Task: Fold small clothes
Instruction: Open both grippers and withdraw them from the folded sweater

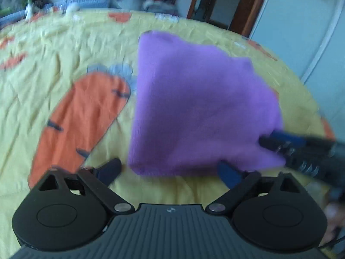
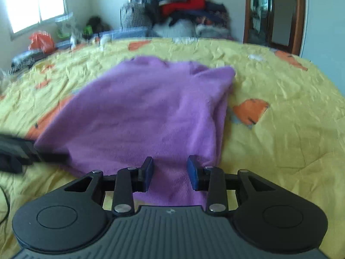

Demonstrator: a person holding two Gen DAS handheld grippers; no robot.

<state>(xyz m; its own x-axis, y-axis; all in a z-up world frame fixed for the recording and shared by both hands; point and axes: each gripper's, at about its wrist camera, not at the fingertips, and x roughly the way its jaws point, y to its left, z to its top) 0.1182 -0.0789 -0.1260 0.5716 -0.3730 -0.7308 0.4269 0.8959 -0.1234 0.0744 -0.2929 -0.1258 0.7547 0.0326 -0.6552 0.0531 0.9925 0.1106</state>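
A purple knit garment (image 1: 194,108) lies folded on the yellow bedspread (image 1: 54,49); it also fills the middle of the right wrist view (image 2: 140,112). My left gripper (image 1: 170,172) is wide open just short of the garment's near edge, one finger at each side of it. My right gripper (image 2: 170,172) is open, its blue pads (image 2: 193,170) astride the cloth's near edge. The right gripper's fingers (image 1: 280,142) reach the garment's right corner in the left wrist view. The left gripper (image 2: 19,153) shows at the garment's left corner in the right wrist view.
The bedspread has large orange carrot prints (image 1: 86,118). A pile of clothes (image 2: 183,10) is heaped beyond the bed's far edge. A mirror or doorway with a brown frame (image 2: 271,15) and a white door stand at the right. A window (image 2: 36,2) is far left.
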